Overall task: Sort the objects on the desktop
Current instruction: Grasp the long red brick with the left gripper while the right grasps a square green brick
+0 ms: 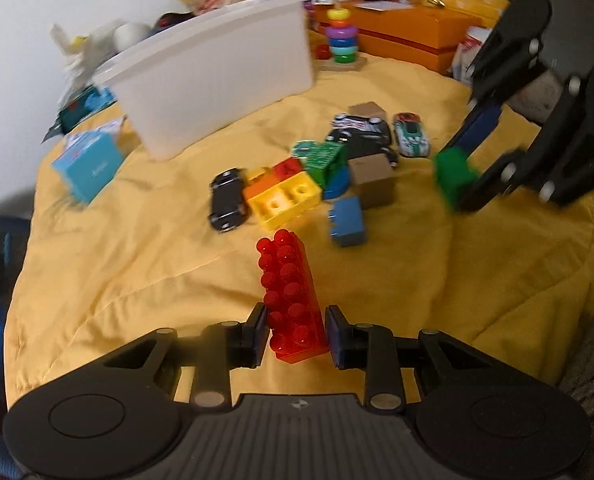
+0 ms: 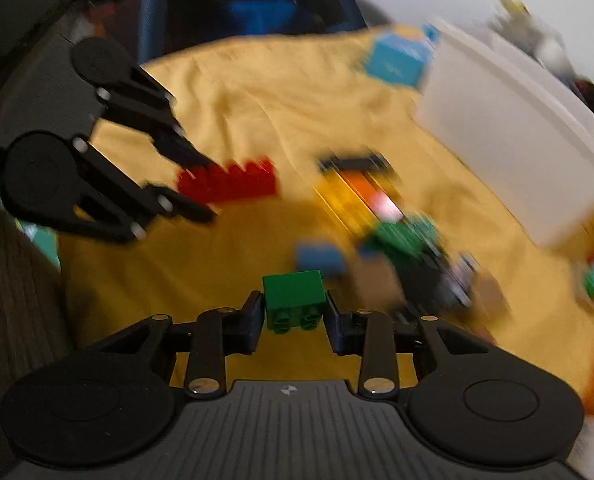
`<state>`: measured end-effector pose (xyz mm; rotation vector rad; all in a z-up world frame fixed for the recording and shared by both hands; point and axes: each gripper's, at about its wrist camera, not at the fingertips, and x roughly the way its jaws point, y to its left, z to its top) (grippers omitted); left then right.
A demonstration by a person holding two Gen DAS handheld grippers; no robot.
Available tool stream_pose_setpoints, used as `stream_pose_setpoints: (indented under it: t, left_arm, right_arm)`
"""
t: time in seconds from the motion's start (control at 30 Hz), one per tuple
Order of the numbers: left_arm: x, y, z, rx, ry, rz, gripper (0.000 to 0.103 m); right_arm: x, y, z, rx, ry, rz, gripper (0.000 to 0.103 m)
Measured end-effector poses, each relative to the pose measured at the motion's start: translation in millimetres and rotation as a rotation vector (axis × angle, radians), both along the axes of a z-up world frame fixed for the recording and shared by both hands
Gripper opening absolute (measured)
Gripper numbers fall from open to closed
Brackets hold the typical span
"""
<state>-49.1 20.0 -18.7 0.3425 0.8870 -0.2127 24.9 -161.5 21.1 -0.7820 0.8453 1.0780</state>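
My left gripper is shut on a long red brick, held above the yellow cloth. My right gripper is shut on a small green brick. In the left wrist view the right gripper and its green brick are at the right. In the right wrist view the left gripper and the red brick are at the left. A heap of bricks and toy cars lies on the cloth. A white bin stands behind it.
A blue box lies left of the bin. A ring stacker and orange boxes stand at the back. A loose blue brick and a cardboard cube lie near the heap.
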Motion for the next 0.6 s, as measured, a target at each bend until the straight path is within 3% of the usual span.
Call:
stream_pose_setpoints:
  t: [0.17, 0.23, 0.37, 0.43, 0.6]
  left_arm:
    - [10, -7, -9, 0.039, 0.032, -0.007, 0.034]
    - [10, -8, -9, 0.045, 0.03, -0.007, 0.035]
    - [9, -6, -7, 0.035, 0.034, 0.023, 0.043]
    - [7, -4, -6, 0.018, 0.034, 0.033, 0.046]
    - [7, -1, -6, -0.013, 0.031, 0.04, 0.046]
  right_arm:
    - [-6, -2, -10, -0.268, -0.092, 0.118, 0.036]
    - [-8, 6, -19, -0.285, -0.079, 0.151, 0.035]
    - [-11, 17, -19, -0.132, -0.064, 0.147, 0.037]
    - [-10, 11, -14, -0.054, -0.036, 0.134, 0.047]
    - [4, -27, -8, 0.085, 0.009, 0.005, 0.05]
